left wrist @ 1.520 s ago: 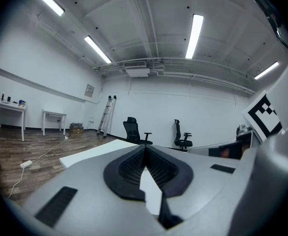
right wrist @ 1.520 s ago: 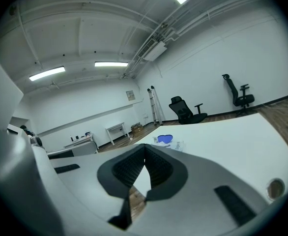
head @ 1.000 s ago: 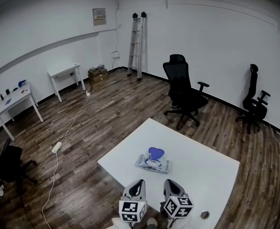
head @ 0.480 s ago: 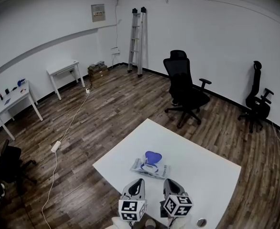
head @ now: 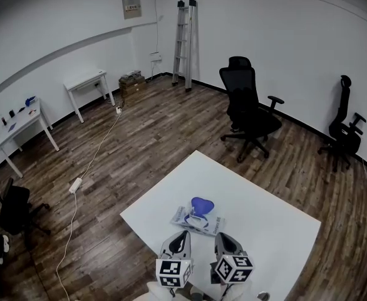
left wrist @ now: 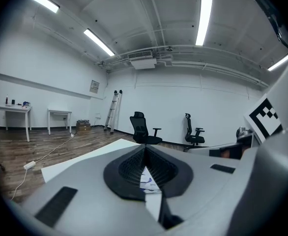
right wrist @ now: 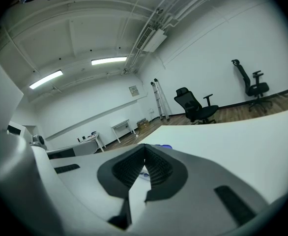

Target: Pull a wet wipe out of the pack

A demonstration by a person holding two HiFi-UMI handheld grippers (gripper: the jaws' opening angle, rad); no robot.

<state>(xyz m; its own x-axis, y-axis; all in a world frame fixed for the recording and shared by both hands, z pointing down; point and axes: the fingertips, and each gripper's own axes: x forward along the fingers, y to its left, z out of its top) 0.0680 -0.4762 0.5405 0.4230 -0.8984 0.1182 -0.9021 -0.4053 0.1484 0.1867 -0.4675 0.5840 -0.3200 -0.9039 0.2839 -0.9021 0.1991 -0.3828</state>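
The wet wipe pack (head: 196, 219), white and blue with its round blue lid flipped up, lies on the white table (head: 277, 224) near its left corner. My left gripper (head: 184, 234) hovers just short of the pack's near edge, jaws shut with nothing in them. My right gripper (head: 220, 236) hangs beside it, a little right of the pack, also shut and empty. In the left gripper view a sliver of the pack (left wrist: 148, 182) shows behind the closed jaws (left wrist: 145, 151). The right gripper view shows the blue lid (right wrist: 163, 146) just over its shut jaws (right wrist: 144, 152).
Two black office chairs (head: 249, 115) (head: 344, 131) stand beyond the table. A ladder (head: 185, 44) leans on the far wall. Small white desks (head: 22, 125) (head: 88, 91) line the left wall, and a cable with a power strip (head: 75, 184) runs across the wood floor.
Both grippers have crept forward toward the pack, side by side. The view has shifted, so the pack and table sit slightly lower and nearer than a second ago.
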